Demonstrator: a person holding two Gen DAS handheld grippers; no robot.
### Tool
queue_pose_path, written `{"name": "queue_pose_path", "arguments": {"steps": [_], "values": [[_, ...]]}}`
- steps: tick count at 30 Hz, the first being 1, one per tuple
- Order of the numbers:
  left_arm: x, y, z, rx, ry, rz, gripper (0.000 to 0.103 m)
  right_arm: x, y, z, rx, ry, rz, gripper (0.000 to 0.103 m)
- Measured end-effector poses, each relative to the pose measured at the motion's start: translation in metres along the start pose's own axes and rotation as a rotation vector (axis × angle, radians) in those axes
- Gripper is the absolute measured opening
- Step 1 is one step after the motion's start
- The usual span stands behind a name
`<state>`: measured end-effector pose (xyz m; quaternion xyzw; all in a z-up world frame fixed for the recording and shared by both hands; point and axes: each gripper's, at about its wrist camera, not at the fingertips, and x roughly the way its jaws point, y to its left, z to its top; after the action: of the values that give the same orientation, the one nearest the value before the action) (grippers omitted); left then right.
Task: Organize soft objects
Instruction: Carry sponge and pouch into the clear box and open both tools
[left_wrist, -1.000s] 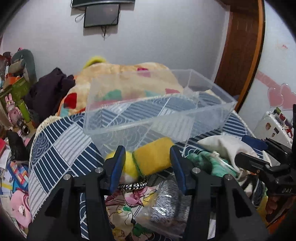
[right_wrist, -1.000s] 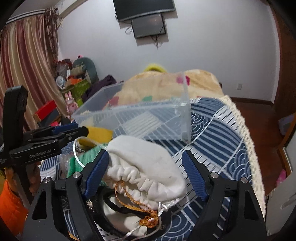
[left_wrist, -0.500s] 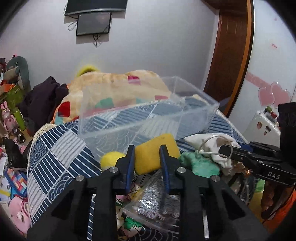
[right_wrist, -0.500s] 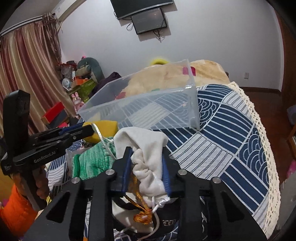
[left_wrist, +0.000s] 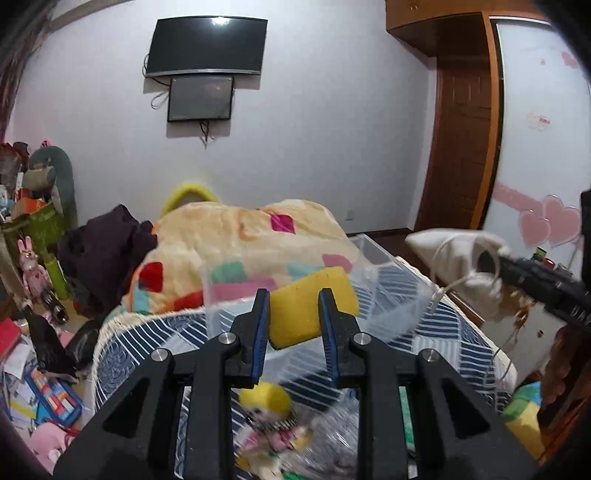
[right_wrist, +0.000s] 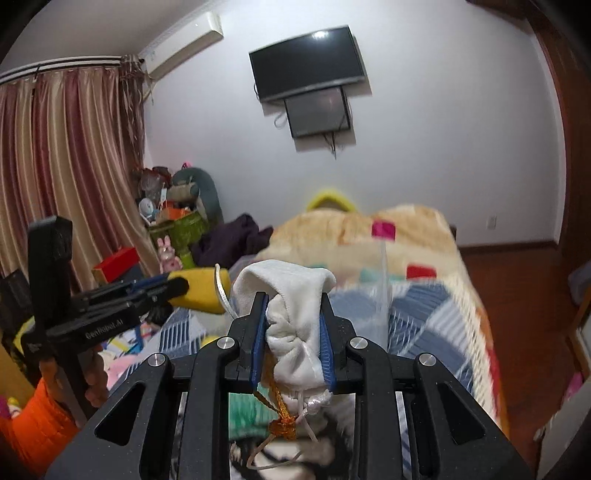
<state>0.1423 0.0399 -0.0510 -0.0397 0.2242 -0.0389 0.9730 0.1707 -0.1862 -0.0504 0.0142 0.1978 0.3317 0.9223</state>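
two soft things: yellow sponge (left_wrist: 310, 306), bunched white drawstring pouch (right_wrist: 295, 325).

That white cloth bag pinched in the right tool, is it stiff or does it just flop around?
Probably floppy: the white drawstring pouch bunches into folds between the right tool and droops over its fingers. It seems light, since a pinch at one spot holds it up. Its loose cords dangle below and may snag.
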Motion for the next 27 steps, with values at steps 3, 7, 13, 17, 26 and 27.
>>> {"name": "queue_pose_path", "arguments": {"steps": [3, 7, 13, 17, 26, 27], "values": [[0.016, 0.01, 0.007, -0.023, 0.019, 0.018, 0.026, 0.014, 0.002, 0.015, -0.034, -0.018, -0.019, 0.023], [0.044, 0.017, 0.008, -0.01, 0.054, 0.087, 0.026, 0.044, 0.002, 0.026, -0.063, 0.003, -0.03, 0.023], [0.079, 0.027, 0.0, -0.016, 0.153, 0.104, 0.026, 0.097, -0.012, 0.024, -0.043, 0.125, -0.037, 0.023], [0.102, 0.031, -0.005, -0.029, 0.234, 0.092, 0.026, 0.127, -0.021, 0.013, -0.013, 0.229, -0.032, 0.023], [0.117, 0.026, -0.015, 0.005, 0.29, 0.096, 0.027, 0.147, -0.024, -0.009, -0.04, 0.383, -0.066, 0.027], [0.117, 0.026, -0.015, 0.006, 0.292, 0.097, 0.027, 0.147, -0.023, -0.01, -0.039, 0.385, -0.064, 0.027]]}}
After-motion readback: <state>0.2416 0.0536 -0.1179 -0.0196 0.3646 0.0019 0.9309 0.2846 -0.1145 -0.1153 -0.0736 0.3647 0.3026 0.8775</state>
